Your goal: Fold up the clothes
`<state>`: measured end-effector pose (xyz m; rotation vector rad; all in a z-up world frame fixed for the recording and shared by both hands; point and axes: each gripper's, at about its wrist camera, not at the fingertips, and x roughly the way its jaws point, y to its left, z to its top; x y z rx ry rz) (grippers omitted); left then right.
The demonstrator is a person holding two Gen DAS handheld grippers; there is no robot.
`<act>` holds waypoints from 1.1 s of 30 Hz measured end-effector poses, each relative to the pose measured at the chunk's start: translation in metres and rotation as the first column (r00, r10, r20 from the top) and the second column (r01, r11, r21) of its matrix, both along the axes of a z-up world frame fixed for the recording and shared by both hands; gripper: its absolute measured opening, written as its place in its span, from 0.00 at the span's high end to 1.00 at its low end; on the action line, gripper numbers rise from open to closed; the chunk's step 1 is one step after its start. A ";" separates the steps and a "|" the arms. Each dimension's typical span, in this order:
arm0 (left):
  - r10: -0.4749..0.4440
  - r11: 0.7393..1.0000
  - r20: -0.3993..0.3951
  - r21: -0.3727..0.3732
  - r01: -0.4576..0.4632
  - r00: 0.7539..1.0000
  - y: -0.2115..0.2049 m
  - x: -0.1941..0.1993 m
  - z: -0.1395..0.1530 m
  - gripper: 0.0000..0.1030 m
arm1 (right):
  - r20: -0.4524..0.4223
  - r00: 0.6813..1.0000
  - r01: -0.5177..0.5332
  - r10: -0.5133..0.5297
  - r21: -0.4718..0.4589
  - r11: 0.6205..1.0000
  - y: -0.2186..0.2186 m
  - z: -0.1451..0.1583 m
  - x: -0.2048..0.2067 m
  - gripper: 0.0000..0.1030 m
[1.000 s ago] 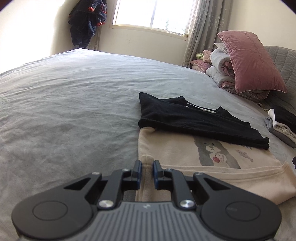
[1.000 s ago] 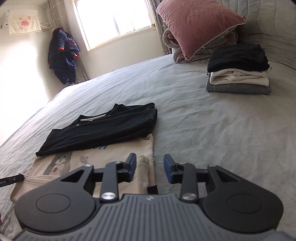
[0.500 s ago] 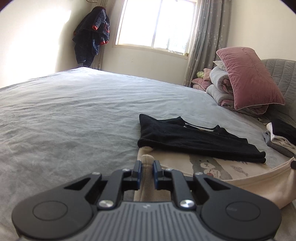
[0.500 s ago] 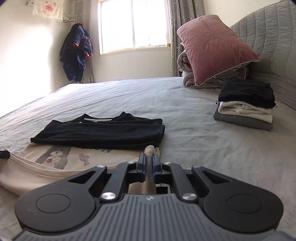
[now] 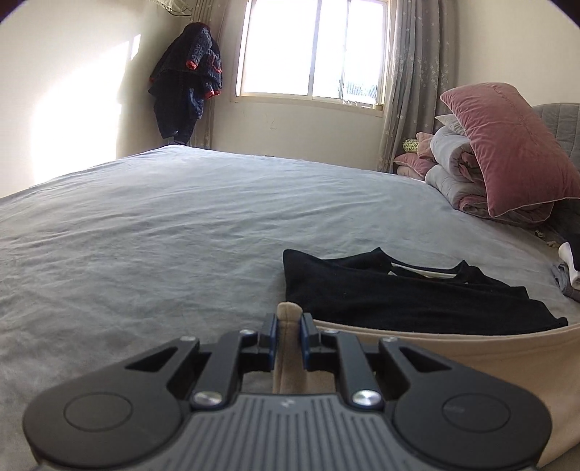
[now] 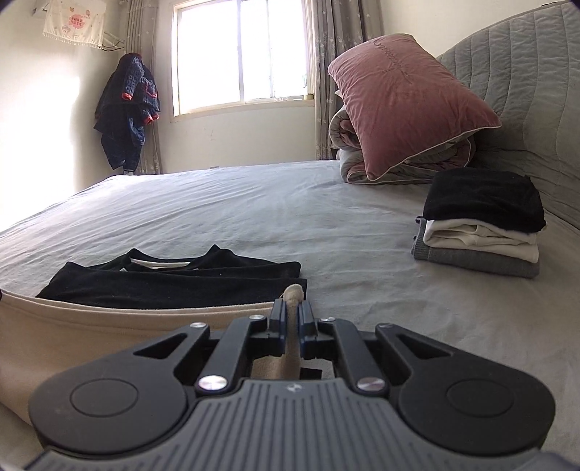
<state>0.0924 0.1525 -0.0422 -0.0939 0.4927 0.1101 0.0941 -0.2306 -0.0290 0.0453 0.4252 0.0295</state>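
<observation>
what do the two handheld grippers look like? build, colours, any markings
Both look identical. The left gripper and right gripper each have a grey ribbed body with a small pale logo, two rounded black lobes with circular recesses, black linkage arms on silver screws, and short black fingers with dark blue pads. No cables, hands or sleeves are visible.

No text can be read; the wall hanging (image 6: pixel 74 22) at upper left carries pink marks too small to make out. The gripper bodies show only a small pale emblem.
</observation>
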 end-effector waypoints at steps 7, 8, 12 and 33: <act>0.058 0.998 -0.076 0.042 -0.055 0.995 0.001 0.015 -0.020 0.55 | -0.139 0.989 0.031 -0.038 -0.055 0.998 0.001 -0.032 0.024 0.75; 0.071 0.997 -0.076 0.047 -0.068 0.995 0.003 0.014 -0.018 0.49 | -0.138 0.989 0.047 -0.054 -0.052 0.998 -0.001 -0.033 0.023 0.67; 0.100 0.995 -0.056 0.015 -0.100 0.993 0.015 0.007 -0.008 0.32 | -0.139 0.986 0.094 -0.096 -0.019 0.995 -0.014 -0.022 0.017 0.45; -0.352 0.920 -0.163 0.124 0.373 0.922 -0.069 -0.017 -0.023 0.01 | -0.267 0.939 -0.256 0.217 -0.121 0.959 0.069 -0.025 -0.008 0.00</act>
